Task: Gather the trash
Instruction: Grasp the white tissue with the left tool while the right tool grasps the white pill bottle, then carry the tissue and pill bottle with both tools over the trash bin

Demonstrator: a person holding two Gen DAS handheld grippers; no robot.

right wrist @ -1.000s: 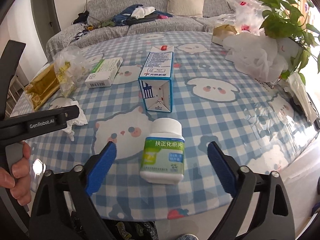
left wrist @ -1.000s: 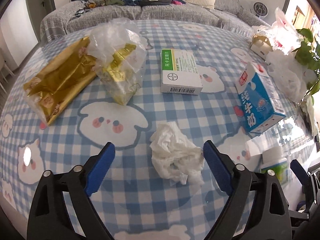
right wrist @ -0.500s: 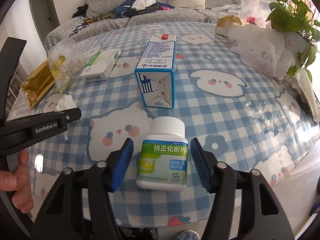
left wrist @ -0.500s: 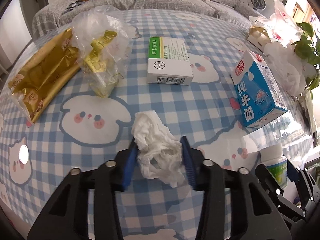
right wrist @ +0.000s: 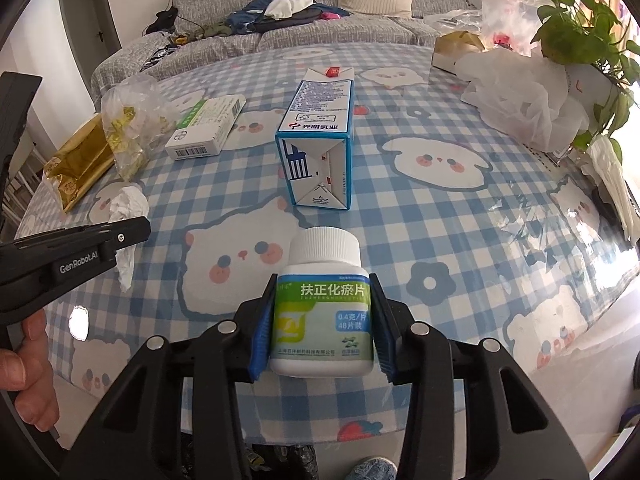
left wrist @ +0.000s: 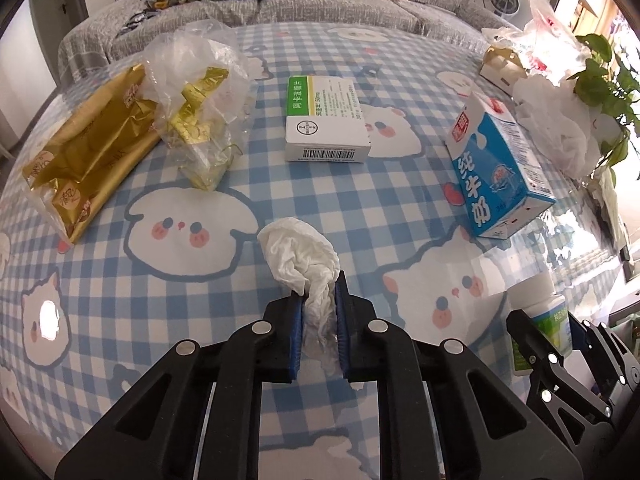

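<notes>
On checked cloth, crumpled white tissue.

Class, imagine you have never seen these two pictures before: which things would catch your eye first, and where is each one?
Front and centre, the left gripper has just closed its jaws on a crumpled white tissue on the blue-checked tablecloth, and the right gripper has closed on a white pill bottle with a green label at the near edge. Behind lie a tipped blue milk carton and, to the left, a shiny gold wrapper.
</notes>
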